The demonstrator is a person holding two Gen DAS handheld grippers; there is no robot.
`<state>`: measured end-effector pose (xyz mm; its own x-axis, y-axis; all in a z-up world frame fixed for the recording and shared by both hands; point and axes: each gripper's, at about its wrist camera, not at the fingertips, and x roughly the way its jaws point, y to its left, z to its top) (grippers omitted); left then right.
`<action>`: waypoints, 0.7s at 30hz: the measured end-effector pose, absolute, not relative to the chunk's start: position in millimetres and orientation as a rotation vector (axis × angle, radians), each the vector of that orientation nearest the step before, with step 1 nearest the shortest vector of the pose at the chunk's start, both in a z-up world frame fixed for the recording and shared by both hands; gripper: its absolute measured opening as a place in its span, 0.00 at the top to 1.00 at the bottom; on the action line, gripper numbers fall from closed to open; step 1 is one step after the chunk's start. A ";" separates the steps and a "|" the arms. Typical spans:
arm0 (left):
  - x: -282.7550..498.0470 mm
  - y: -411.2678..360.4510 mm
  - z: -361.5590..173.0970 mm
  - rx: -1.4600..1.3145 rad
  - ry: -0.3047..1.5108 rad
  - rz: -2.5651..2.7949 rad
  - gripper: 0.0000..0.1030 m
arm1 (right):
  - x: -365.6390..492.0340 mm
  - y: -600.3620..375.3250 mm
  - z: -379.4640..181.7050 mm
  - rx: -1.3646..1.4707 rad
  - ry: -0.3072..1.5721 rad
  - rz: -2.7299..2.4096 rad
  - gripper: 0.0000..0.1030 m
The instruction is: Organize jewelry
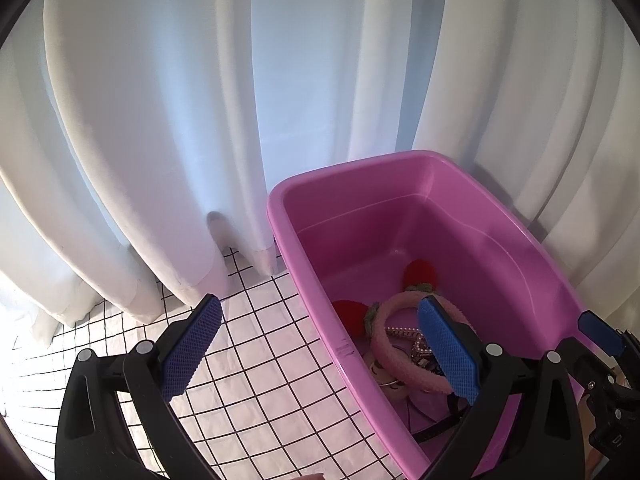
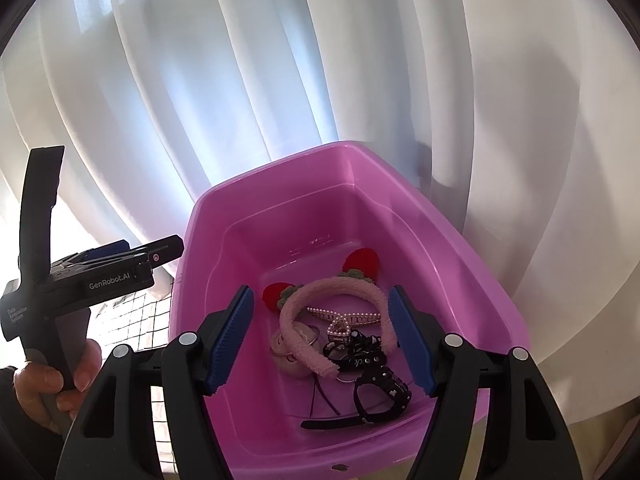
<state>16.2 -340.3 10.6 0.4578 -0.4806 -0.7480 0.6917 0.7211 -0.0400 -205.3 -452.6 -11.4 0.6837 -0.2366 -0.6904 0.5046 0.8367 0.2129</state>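
Observation:
A pink plastic tub [image 1: 304, 280] [image 2: 472, 264] stands on the gridded cloth. Inside lie a fuzzy pink headband [image 2: 340, 286] [image 1: 384, 340] with two red strawberry ears [image 2: 362, 260], a pearl tiara [image 2: 344, 316], a black studded strap [image 2: 384, 388] and a small round charm [image 2: 286, 354]. My left gripper [image 1: 320, 354] is open and empty, straddling the tub's left rim. My right gripper [image 2: 320, 338] is open and empty, held above the jewelry in the tub. The left gripper also shows in the right wrist view [image 2: 132, 254].
White curtains [image 1: 168, 120] hang close behind the tub and touch the cloth. A white cloth with a black grid [image 1: 256, 360] covers the surface left of the tub. The right gripper's finger [image 1: 600, 334] shows at the left wrist view's right edge.

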 end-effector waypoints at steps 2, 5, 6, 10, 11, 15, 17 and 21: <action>16.0 -340.2 10.8 0.286 0.819 -0.736 0.06 | -204.6 -452.8 -11.3 0.408 0.706 -0.428 0.36; 16.3 -339.9 10.7 0.285 0.819 -0.735 0.06 | -204.5 -452.6 -11.7 0.408 0.707 -0.426 0.35; 16.3 -339.9 10.5 0.286 0.820 -0.735 0.06 | -204.1 -452.4 -11.4 0.406 0.707 -0.425 0.35; 14.4 -339.8 10.1 0.287 0.828 -0.731 0.06 | -204.5 -452.4 -10.4 0.405 0.706 -0.423 0.36; 13.6 -339.6 10.1 0.287 0.828 -0.729 0.06 | -204.3 -452.8 -10.4 0.405 0.706 -0.423 0.35; 12.3 -339.5 10.7 0.287 0.829 -0.728 0.06 | -203.6 -453.2 -10.6 0.403 0.709 -0.420 0.36; 11.9 -339.2 11.0 0.286 0.829 -0.728 0.06 | -204.0 -453.3 -10.3 0.402 0.709 -0.417 0.36; 11.5 -338.5 11.0 0.287 0.830 -0.728 0.06 | -204.5 -452.1 -10.1 0.402 0.710 -0.417 0.36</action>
<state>11.5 -338.5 11.0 0.4542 -0.4734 -0.7547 0.6865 0.7259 -0.0422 -204.5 -452.1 -10.1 0.6839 -0.2278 -0.6931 0.4939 0.8438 0.2100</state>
